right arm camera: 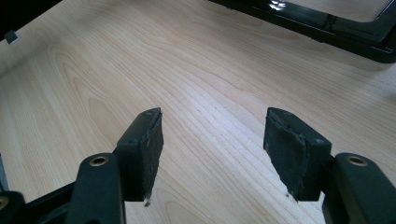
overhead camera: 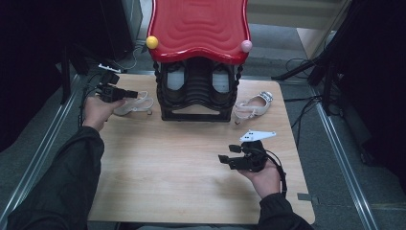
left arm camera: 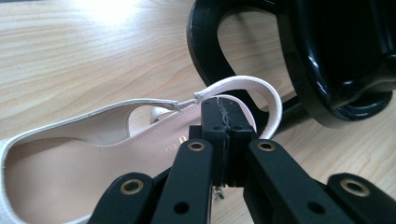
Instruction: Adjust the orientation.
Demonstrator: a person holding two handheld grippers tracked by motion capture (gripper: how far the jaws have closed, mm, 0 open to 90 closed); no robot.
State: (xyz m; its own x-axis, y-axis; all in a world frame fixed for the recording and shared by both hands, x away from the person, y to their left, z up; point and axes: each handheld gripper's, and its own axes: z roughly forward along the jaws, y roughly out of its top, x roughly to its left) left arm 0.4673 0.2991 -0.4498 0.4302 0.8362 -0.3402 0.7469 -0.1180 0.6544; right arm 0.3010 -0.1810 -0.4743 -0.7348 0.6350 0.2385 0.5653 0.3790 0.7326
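Wooden table, black-red shoe rack at back — left gripper jaws clamped on left sandal heel strap beside rack; right sandal untouched, right gripper jaws wide, empty — racking both shoes remains.

the left tool hides part of the sandal's strap; its toe is cut off.

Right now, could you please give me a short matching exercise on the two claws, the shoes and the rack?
1. left claw
2. right claw
3. right-hand white shoe
4. rack top

a. red
b. open over bare wood
c. lying free beside the rack
d. shut at a white shoe's heel strap

Pairs: 1-d, 2-b, 3-c, 4-a
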